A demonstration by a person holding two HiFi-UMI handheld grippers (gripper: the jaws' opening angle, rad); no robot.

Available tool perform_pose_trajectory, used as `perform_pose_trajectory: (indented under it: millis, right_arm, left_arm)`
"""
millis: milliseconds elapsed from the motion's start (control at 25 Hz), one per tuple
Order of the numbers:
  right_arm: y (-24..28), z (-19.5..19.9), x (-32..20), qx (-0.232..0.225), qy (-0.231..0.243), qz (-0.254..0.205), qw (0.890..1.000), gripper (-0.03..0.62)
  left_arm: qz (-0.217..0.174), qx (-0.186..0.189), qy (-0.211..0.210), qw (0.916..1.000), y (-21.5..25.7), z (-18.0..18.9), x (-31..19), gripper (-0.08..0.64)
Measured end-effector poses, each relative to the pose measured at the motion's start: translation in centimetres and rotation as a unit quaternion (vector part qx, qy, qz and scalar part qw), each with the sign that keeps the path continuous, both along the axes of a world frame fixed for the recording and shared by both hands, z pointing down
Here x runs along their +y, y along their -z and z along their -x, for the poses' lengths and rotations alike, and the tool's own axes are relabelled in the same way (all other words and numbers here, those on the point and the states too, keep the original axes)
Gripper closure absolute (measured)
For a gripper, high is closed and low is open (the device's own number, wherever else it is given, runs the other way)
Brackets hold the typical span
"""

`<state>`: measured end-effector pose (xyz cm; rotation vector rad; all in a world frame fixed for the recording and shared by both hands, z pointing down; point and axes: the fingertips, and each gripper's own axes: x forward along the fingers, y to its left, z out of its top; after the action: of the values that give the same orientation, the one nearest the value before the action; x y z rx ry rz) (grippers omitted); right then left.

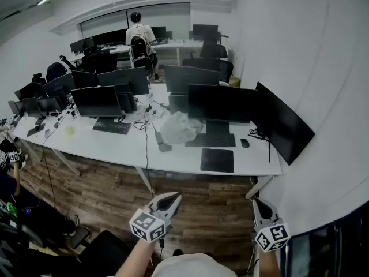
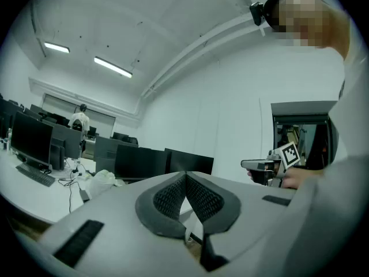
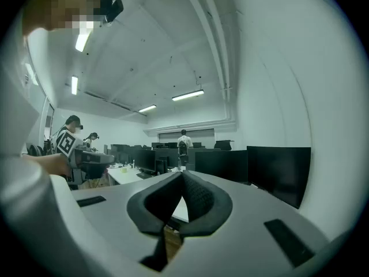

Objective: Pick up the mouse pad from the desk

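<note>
Black ribbed rubber lines the fingers (image 2: 168, 199) of the left gripper (image 2: 184, 175), and they are seen clenched tip to tip with nothing caught between them; the fingers of the right gripper (image 3: 182, 175) are likewise pressed together and empty. In the head view both tools are held low and close to the body, over the wooden floor (image 1: 109, 192), well apart from the worktop (image 1: 130, 148); no approach can be judged to have begun. The mouse pad (image 1: 217, 160), a dark flat rectangle, lies near the front edge of the worktop, just in front of a keyboard (image 1: 210, 140) and near a mouse (image 1: 245, 143), with a crumpled white bag (image 1: 180, 127) to its left. Whether its rim sits flush or slightly raised cannot be told from this far off. Trouble is likeliest at the grasp: if the fingers are not opened before arrival, the pad will only be shoved; being thin, it may be slid into the keyboard rather than lifted, or nudged off the front edge; the mouse could be knocked by a wide sweep.
</note>
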<state>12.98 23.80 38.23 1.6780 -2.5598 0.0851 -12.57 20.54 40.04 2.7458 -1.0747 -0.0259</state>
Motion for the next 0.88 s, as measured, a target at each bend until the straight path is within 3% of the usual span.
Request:
perform_pose_trajectory:
  millis: [880]
  right_arm:
    - [-0.3, 2.1, 0.4, 0.003, 0.008, 0.006, 1.0, 0.58]
  left_arm:
    - [0.005, 0.006, 0.006, 1.0, -0.4, 1.4, 0.8, 0.543]
